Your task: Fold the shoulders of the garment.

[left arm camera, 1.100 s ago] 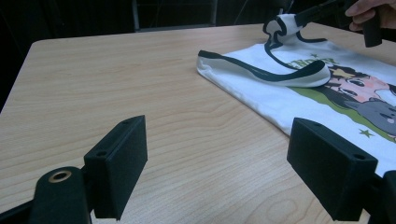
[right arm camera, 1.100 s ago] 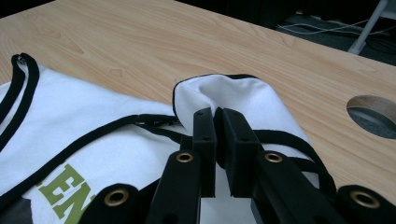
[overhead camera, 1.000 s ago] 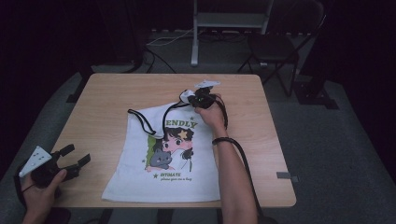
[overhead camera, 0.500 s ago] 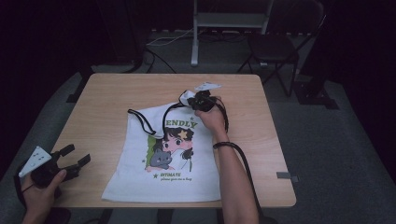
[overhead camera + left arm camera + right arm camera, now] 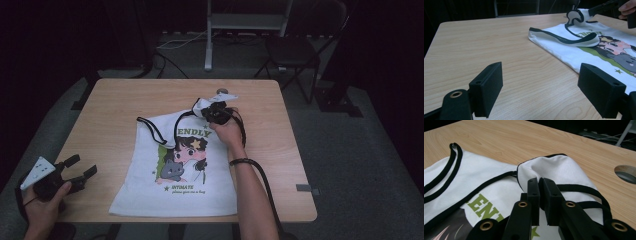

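Note:
A white sleeveless top [image 5: 150,190] with black trim and a cartoon print lies flat on the wooden table [image 5: 115,100]. My right gripper [image 5: 210,111] is over its upper right corner, shut on the top's shoulder strap [image 5: 554,167], which it holds bunched up off the table. In the right gripper view the two jaws [image 5: 541,182] press together on the white cloth. My left gripper [image 5: 81,166] rests at the table's front left edge, open, with nothing between its pads [image 5: 489,87]. The top [image 5: 579,53] lies to its right, apart from it.
A round cable hole [image 5: 625,172] sits in the table just beyond the lifted strap. Bare wood stretches left of the top. Behind the table stand a dark chair [image 5: 295,50] and a metal stand [image 5: 250,20], with cables on the floor.
The right gripper has drifted slightly toward the near side with the strap still in it. The left gripper has stayed put.

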Demonstrator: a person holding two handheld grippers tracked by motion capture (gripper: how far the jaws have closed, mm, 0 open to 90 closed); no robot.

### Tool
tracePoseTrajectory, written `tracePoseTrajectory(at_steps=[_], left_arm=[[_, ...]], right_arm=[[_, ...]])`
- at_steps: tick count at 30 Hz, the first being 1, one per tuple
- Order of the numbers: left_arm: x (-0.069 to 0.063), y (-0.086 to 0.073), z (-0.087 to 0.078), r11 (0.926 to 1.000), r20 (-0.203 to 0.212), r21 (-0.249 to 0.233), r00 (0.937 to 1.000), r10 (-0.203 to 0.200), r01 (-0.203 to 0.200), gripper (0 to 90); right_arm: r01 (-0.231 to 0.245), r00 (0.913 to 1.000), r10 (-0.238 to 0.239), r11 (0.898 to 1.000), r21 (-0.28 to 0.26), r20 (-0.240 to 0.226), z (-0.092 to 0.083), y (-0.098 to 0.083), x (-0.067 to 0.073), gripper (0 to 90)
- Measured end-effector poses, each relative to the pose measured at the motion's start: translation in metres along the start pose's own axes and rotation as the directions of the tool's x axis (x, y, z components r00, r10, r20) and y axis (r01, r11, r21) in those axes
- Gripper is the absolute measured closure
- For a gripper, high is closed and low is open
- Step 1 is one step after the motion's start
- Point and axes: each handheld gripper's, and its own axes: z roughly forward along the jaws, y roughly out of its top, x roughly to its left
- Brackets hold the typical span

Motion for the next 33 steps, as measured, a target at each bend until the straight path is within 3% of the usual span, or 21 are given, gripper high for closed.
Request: tracePoseTrajectory(at_steps=[19,33], left_arm=[[0.0,0.0,0.0,1.0,-0.002,-0.003,1.0,-0.004,0.004,20.0],[0.0,0.0,0.0,1.0,0.0,0.0,1.0,0.002,-0.002,20.0]], right_arm=[[0.025,0.9996,-0.025,1.0,-0.002,-0.013,-0.005,-0.003,0.008,84.0],[0.07,0.9972,-0.069,0.998,0.004,-0.029,-0.012,-0.001,0.015,83.8]])
